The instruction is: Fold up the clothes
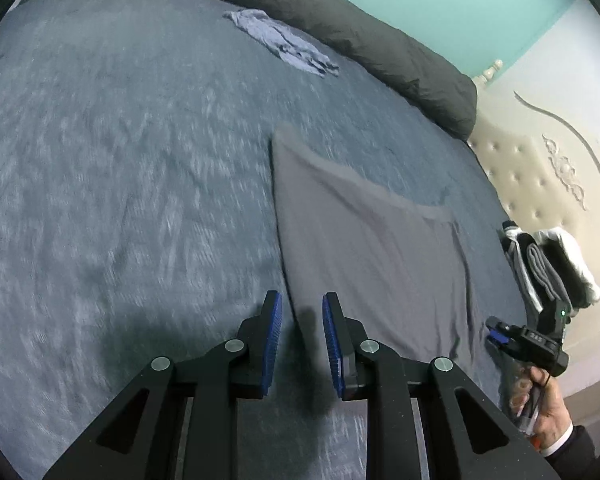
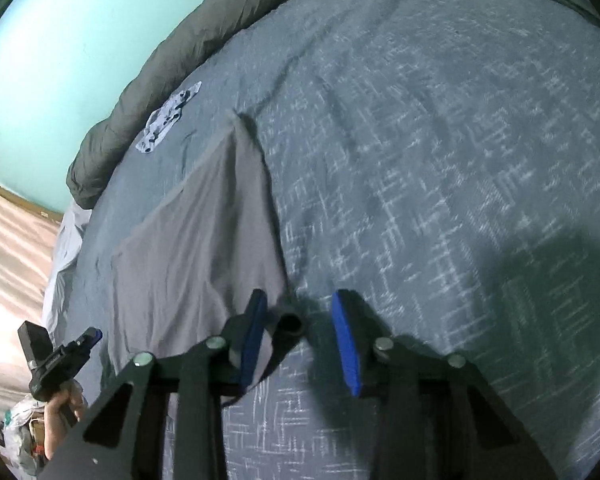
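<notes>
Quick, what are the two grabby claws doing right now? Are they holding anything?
Left gripper: open, holding nothing, hovering at the edge of the grey cloth.
Right gripper: open, gripping nothing; the cloth's corner lies by its left finger.

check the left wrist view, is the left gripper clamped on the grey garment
No, the left gripper has its jaws apart above the grey garment edge, with nothing held between them.
</notes>
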Available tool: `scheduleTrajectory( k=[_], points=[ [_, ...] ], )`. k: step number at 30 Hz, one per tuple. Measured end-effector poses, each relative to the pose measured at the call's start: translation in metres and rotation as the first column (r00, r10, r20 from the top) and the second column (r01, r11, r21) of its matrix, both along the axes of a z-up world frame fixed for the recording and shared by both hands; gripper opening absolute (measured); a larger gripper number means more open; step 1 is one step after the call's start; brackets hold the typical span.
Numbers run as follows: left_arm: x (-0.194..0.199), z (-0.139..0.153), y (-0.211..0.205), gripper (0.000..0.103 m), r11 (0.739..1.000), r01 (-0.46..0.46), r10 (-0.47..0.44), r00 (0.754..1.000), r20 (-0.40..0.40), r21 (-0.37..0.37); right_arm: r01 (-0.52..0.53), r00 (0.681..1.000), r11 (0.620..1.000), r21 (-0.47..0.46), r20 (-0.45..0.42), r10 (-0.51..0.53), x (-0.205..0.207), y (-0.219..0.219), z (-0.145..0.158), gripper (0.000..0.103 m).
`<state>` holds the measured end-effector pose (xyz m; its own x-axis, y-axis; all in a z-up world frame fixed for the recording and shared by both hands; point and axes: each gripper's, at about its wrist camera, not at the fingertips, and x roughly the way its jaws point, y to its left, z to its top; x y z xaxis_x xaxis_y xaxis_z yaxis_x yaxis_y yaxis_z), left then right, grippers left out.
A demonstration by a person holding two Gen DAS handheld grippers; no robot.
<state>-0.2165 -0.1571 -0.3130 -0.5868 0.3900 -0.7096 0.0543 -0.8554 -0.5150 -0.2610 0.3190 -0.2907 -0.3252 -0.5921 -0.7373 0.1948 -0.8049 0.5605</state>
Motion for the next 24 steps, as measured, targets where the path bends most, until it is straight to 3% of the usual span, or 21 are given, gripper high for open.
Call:
scheduleTrajectory(
  k=[1, 4, 12, 17, 24],
  points=[
    [0.003, -0.001, 0.003, 0.023, 1.0, 0.001, -0.001, 1.0, -0.001, 0.004, 0.006, 1.0, 1.0, -0.004, -0.003, -0.006, 0.001, 0.0, 0.0, 0.009],
    [0.009, -0.005, 0.01, 0.023, 1.0, 0.008, -0.008, 1.0, -0.001, -0.002, 0.03, 1.0, 1.0, 0.0, -0.004, -0.03, 0.007, 0.002, 0.002, 0.002],
    [0.024, -0.016, 0.009, 0.023, 1.0, 0.0, 0.0, 1.0, 0.01, 0.028, 0.067, 0.997, 0.998, 0.008, -0.043, -0.067, 0.037, 0.018, 0.007, 0.002],
    [0.03, -0.02, 0.006, 0.023, 0.998, 0.001, -0.002, 1.0, 0.017, 0.056, 0.096, 0.992, 0.992, -0.079, -0.069, -0.101, 0.045, 0.024, 0.006, 0.002],
    [0.036, -0.026, 0.002, 0.023, 0.995, 0.016, -0.018, 1.0, 0.02, 0.099, 0.087, 0.989, 0.991, -0.099, -0.108, -0.098, 0.037, 0.017, 0.006, 0.002]
  ],
)
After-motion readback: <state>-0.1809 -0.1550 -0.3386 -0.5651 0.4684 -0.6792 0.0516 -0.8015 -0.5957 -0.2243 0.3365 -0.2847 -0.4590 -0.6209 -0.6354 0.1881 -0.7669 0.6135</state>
